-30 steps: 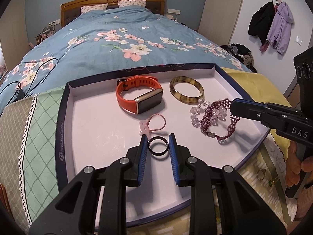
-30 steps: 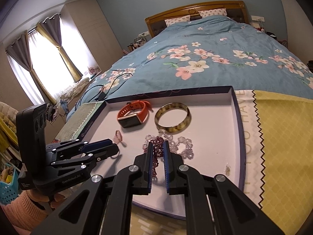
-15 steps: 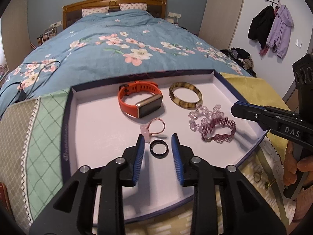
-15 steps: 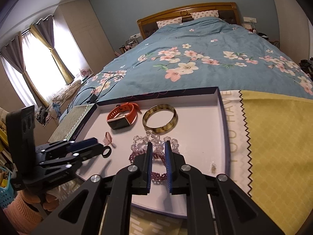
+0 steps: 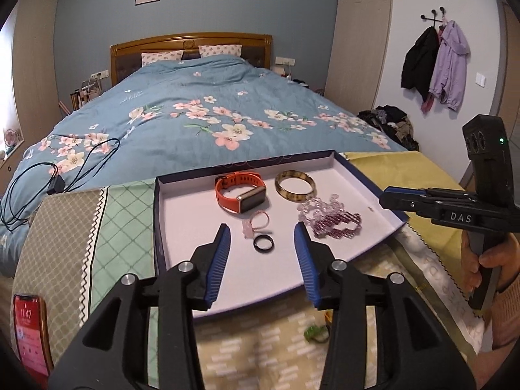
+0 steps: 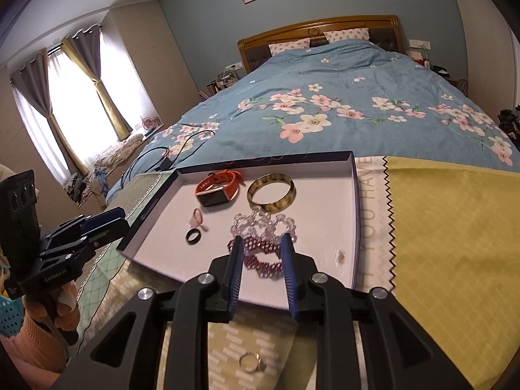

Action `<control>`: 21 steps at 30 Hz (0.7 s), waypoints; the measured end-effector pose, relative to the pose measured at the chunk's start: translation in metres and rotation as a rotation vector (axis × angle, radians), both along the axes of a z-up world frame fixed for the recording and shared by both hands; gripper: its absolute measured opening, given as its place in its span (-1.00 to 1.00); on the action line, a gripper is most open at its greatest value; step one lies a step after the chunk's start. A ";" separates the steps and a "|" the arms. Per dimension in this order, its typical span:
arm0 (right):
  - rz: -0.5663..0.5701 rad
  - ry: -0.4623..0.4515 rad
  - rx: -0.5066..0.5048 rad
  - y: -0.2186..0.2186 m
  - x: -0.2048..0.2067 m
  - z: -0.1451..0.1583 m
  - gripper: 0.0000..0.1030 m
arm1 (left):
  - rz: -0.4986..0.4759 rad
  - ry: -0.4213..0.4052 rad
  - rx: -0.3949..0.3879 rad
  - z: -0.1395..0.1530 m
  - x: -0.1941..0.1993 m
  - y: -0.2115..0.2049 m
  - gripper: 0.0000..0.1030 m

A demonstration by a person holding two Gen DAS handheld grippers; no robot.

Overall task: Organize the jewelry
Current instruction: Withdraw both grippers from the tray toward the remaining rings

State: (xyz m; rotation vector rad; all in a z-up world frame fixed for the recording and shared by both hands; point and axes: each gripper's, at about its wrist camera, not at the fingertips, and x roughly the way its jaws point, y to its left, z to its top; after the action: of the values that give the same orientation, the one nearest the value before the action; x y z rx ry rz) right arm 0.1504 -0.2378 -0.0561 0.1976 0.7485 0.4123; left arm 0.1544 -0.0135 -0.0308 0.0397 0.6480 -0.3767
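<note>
The left tool [image 5: 262, 232] hangs over the tray's [image 5: 195, 279] near edge, jaws opening and gripping nothing, the black ring [image 5: 263, 244] lying just ahead between them. The right tool [image 6: 262, 247], also opening and empty, frames the purple beaded bracelet [image 6: 260, 256].

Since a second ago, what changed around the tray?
The left gripper let go of the small black ring, now lying free in the white tray, and drew back, jaws opening. The right gripper released the woven maroon bead bracelet and is opening and backing off too. The orange-strapped watch and tortoiseshell bangle stayed put.
</note>
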 end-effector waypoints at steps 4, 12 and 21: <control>0.013 -0.006 -0.017 -0.003 -0.016 0.000 -0.54 | -0.014 0.010 -0.010 -0.005 -0.016 0.005 -0.17; 0.027 0.037 -0.042 -0.008 -0.045 -0.017 -0.53 | -0.072 0.083 -0.012 -0.030 -0.042 0.001 -0.11; 0.018 0.091 -0.048 -0.013 -0.066 -0.035 -0.40 | -0.145 0.131 0.029 -0.049 -0.052 -0.017 -0.11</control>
State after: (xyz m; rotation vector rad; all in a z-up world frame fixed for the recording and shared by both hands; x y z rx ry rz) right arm 0.0845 -0.2508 -0.0914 0.1651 0.8491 0.4041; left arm 0.1025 -0.0306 -0.0796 0.0902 0.7828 -0.5128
